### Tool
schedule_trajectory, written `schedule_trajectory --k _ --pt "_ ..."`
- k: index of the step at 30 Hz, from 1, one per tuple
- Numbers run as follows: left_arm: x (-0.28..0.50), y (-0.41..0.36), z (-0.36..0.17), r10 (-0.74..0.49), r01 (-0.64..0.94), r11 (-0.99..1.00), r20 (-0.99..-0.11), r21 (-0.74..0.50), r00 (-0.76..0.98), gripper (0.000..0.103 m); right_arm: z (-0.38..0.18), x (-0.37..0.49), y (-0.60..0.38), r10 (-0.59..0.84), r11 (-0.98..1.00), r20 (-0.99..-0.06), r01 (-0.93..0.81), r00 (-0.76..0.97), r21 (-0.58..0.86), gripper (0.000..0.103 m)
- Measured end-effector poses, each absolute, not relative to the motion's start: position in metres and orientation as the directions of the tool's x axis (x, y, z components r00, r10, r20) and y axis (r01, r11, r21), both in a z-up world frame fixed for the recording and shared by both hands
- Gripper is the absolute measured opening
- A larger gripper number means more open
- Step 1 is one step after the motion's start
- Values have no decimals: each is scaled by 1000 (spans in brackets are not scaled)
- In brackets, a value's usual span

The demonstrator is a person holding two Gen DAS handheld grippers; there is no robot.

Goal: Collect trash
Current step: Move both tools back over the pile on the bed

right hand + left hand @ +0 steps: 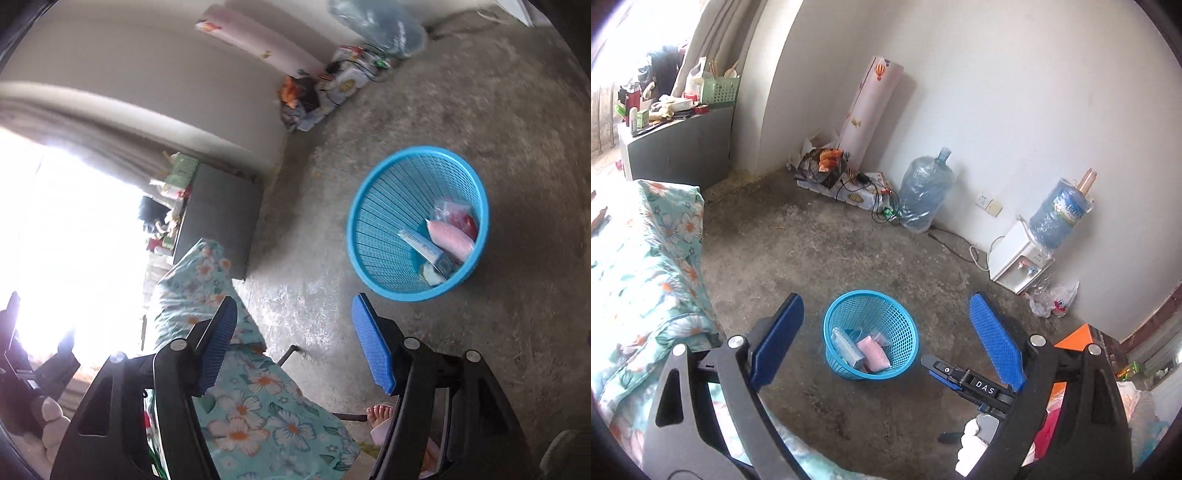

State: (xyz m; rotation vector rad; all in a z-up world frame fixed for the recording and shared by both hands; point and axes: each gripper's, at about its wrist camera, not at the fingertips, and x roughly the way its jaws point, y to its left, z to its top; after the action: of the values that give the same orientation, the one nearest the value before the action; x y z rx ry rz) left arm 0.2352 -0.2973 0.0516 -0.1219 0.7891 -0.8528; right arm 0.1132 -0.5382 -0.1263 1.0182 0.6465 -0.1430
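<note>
A blue mesh waste basket (pixel 842 314) stands on the concrete floor and holds several pieces of trash, among them a pink packet (pixel 874 352) and a grey-blue box (pixel 846 349). My left gripper (pixel 886 336) is open and empty, held above the basket with a finger on each side of it. In the right wrist view the basket (pixel 373 206) lies ahead to the right, with the pink packet (pixel 451 235) and a red wrapper (pixel 463 218) inside. My right gripper (pixel 295 343) is open and empty over the floor, by the bed's edge.
A bed with a floral cover (pixel 646 258) is at the left. Against the wall are a water jug (pixel 925 190), a white dispenser (pixel 1019 260), a rolled mat (pixel 870 110), boxes and cables (pixel 849 184), a plastic bag (pixel 1058 299). A dark cabinet (pixel 679 144) stands by the window.
</note>
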Motion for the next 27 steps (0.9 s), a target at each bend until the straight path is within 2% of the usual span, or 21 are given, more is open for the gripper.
schedule_trajectory --k 5,12,21,27 --pt "190 -233 84 -698 622 703 -505 -345 509 87 -46 110 -472 173 741 -516 234 839 629 78" --pt "154 -151 102 -636 565 766 -488 -306 598 87 21 97 -384 134 899 -477 96 869 427 95" --pt "120 -44 100 -517 424 856 -489 -297 702 87 56 88 -295 49 988 -502 30 864 148 96" --pt "98 18 88 -444 323 893 -490 -314 751 87 72 84 -261 116 985 -485 -37 867 170 96"
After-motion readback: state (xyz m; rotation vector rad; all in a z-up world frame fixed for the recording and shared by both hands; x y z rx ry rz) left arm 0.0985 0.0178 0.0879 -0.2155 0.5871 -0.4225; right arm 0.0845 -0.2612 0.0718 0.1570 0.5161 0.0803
